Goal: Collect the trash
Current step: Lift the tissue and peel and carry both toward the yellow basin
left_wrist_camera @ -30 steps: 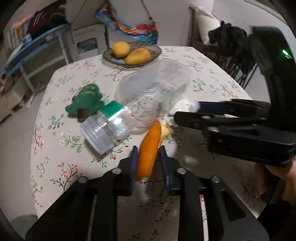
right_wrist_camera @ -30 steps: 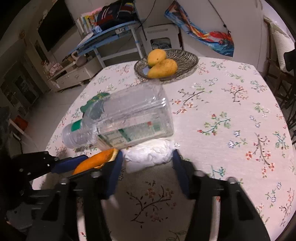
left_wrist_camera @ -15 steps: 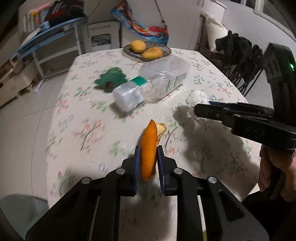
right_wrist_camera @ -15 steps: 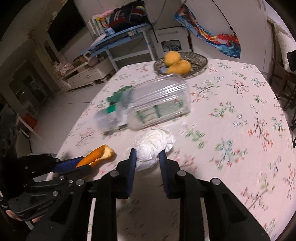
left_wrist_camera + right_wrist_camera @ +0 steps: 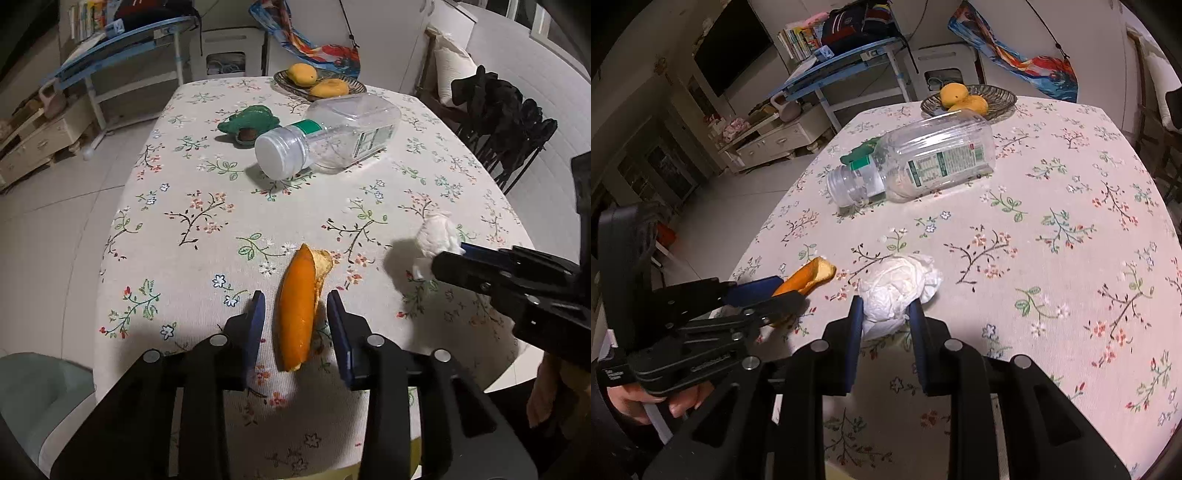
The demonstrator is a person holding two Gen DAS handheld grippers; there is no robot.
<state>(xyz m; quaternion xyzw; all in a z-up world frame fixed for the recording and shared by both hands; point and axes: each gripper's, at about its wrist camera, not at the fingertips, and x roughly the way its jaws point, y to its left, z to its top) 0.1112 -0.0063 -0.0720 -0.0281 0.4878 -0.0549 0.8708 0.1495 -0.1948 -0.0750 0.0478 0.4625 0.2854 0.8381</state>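
An orange peel [image 5: 298, 310] sits between the fingers of my left gripper [image 5: 295, 317], whose jaws stand apart with gaps on both sides of it, near the table's front edge. The peel also shows in the right wrist view [image 5: 809, 278]. My right gripper [image 5: 884, 317] is shut on a crumpled white tissue [image 5: 897, 286], seen from the left wrist view [image 5: 436, 236] too. An empty clear plastic bottle [image 5: 332, 134] with a green label lies on its side further back [image 5: 923, 162].
A floral tablecloth [image 5: 192, 221] covers the table. A green toy [image 5: 247, 122] lies beside the bottle. A bowl of mangoes [image 5: 319, 83] stands at the far edge. A dark chair [image 5: 502, 118] is on the right, a pale seat [image 5: 33, 391] at lower left.
Both grippers pulled back toward the table's near edge. The right closed on the tissue. The left jaws, earlier tight on the peel, have opened around it.
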